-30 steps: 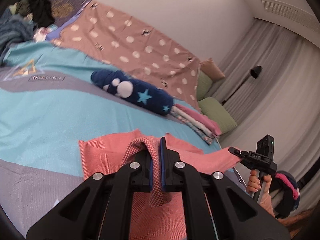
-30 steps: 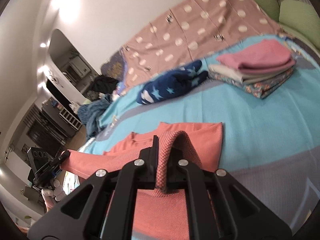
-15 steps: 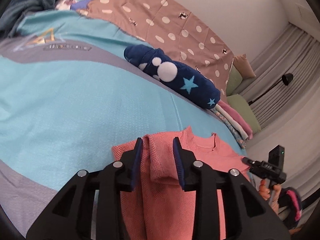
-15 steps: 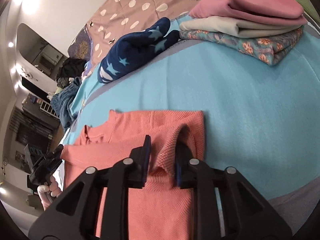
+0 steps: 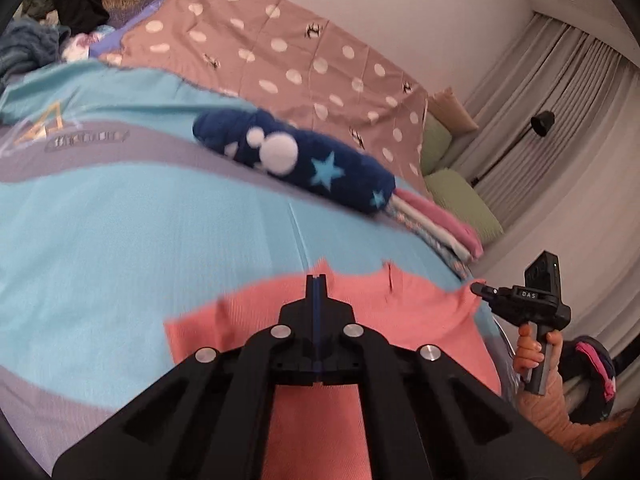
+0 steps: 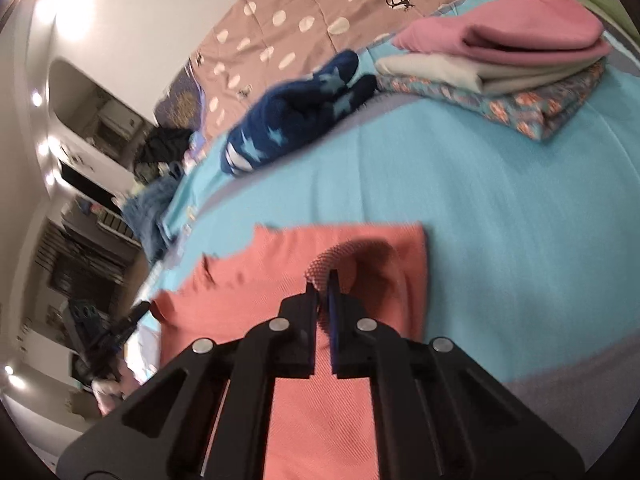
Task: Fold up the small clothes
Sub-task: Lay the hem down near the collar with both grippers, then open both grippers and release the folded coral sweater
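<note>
Pinching a raised fold of the coral top (image 6: 248,280), my right gripper (image 6: 324,280) has just closed on it. My left gripper (image 5: 316,282) has just closed too, pads together, with no cloth showing between them. The top lies flat on the bed (image 5: 120,240), a fold seemingly half done. Next I'd need the left to get a real hold. I count one coral top, one navy starred piece (image 5: 312,164) and one stack (image 6: 500,60) of three folded pieces.

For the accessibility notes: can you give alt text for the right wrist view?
The right gripper, jaws shut on a pinched-up fold, holds a coral garment lying on a turquoise bedspread. Beyond it lie a navy star-patterned plush and a stack of folded clothes.
</note>
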Motion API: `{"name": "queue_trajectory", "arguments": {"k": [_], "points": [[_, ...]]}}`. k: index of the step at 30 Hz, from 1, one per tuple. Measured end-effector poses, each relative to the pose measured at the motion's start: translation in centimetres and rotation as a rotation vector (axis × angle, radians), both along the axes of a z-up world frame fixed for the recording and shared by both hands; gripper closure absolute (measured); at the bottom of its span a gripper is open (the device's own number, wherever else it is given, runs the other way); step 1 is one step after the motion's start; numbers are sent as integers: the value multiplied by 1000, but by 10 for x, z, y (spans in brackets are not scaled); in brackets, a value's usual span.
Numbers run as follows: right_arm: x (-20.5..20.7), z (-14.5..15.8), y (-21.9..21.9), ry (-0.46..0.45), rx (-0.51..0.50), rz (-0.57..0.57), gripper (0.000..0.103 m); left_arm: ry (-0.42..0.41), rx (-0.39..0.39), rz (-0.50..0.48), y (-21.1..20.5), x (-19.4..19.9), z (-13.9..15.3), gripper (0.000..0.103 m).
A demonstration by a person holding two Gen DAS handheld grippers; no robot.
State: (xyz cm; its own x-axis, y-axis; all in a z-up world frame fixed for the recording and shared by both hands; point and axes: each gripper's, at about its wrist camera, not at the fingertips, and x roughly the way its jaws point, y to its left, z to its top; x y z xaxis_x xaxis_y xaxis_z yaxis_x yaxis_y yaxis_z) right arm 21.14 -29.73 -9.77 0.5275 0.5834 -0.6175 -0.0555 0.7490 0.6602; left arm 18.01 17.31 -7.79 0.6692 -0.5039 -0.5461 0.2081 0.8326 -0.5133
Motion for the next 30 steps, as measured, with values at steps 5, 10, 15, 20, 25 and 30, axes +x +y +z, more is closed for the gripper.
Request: {"name": "queue_trajectory", "arguments": {"k": [5,10,15,20,25,30], "points": [[38,-21,-19,121,74,-133,89,46,-14,148,24,32,-13,103],[18,-11,-17,13,-103,-83,59,22,25,86,27,2,-13,72],[-5,-1,-4,-71,-362,40,52,-22,316,-74,-6,-42,-6,66],[-14,-15,24,-91,-545,179,39,-25,602,-218,-42,-61,-26,55],[7,-29,41,-98,-623,197,34,-29,720,-183,-62,-30,-33,53],[48,-28,34,-58,-546,107,34,-55,587,58,-36,37,-4,53]]}}
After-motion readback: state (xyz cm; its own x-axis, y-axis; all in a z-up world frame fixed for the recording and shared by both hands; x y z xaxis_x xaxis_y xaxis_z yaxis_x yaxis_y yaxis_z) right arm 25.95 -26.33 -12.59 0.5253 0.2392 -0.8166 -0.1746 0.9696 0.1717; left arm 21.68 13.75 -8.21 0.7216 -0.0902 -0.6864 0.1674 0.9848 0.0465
